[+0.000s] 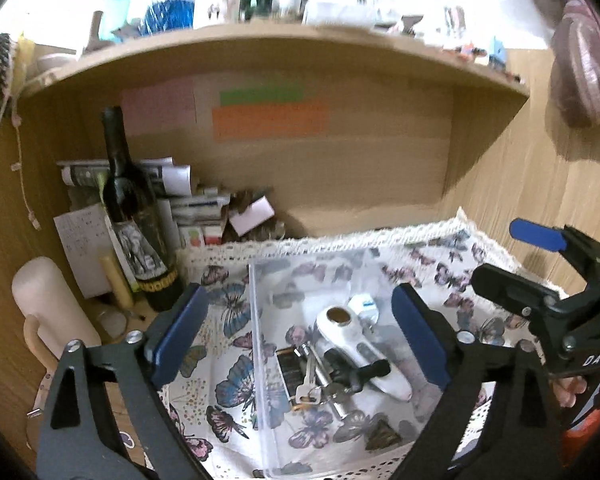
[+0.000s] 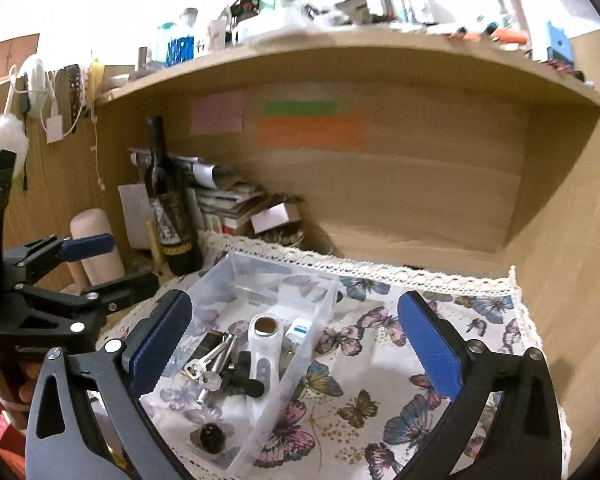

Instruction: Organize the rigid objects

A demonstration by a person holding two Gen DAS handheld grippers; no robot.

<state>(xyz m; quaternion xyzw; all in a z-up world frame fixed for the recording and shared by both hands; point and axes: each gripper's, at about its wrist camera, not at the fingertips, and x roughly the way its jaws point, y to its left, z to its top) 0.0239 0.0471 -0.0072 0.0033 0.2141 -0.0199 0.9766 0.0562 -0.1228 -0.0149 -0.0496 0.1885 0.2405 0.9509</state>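
Note:
A clear plastic box stands on a butterfly-print cloth. In it lie a white can opener, a bunch of keys, a dark battery, a small white and blue item and a dark round thing. My left gripper is open and empty, hovering over the box. My right gripper is open and empty above the box's right side. Each gripper shows in the other's view, the right one and the left one.
A dark wine bottle, a pale mug, a candle and stacked papers crowd the back left of the wooden alcove. A cluttered shelf runs overhead. A wooden wall stands at right.

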